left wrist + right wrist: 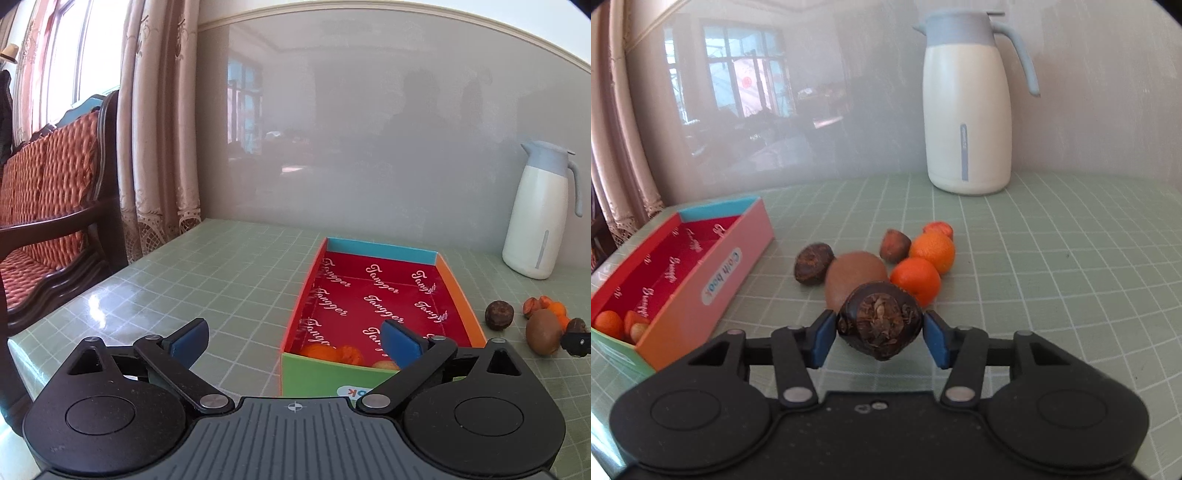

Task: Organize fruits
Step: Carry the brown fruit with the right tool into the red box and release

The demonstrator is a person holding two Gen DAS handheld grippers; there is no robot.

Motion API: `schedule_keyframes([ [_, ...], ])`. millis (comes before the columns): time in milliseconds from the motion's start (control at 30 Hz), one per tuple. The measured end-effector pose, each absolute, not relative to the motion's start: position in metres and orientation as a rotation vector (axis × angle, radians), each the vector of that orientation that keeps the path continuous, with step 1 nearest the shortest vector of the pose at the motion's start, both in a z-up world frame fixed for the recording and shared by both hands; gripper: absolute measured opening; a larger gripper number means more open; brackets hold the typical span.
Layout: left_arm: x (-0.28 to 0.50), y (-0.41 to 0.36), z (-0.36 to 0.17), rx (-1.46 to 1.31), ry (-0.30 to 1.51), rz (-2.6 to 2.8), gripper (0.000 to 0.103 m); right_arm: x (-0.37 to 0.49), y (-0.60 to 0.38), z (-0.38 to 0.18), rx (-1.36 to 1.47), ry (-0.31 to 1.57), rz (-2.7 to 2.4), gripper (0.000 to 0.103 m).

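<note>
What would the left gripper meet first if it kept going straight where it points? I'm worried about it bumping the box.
Probably the box: the open left gripper points at its near left corner, its right finger over the near wall. Depth is unclear, so it might pass just above the rim.

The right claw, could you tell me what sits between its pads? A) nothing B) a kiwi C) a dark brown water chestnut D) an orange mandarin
C: the right claw has its blue pads against a dark brown water chestnut, with the kiwi lying behind it.
</note>
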State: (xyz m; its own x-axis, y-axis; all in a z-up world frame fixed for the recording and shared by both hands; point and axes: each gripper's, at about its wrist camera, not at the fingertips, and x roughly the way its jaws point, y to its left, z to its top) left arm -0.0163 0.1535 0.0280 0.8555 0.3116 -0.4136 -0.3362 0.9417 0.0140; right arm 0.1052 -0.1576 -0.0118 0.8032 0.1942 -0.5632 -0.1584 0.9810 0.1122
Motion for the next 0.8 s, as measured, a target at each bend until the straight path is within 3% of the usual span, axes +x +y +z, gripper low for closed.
schedule_keyframes([
  [300,-0.038,0.167,0.022,-0.069,0.431,0.393,0.099,0.095,-0.124,0.012,0.084,0.508,0.358,0.05],
  [800,-0.055,0.204,0.014,-0.094,0.445,0.481,0.1,0.086,-0.019,0.008,-0.059,0.52,0.623,0.05],
])
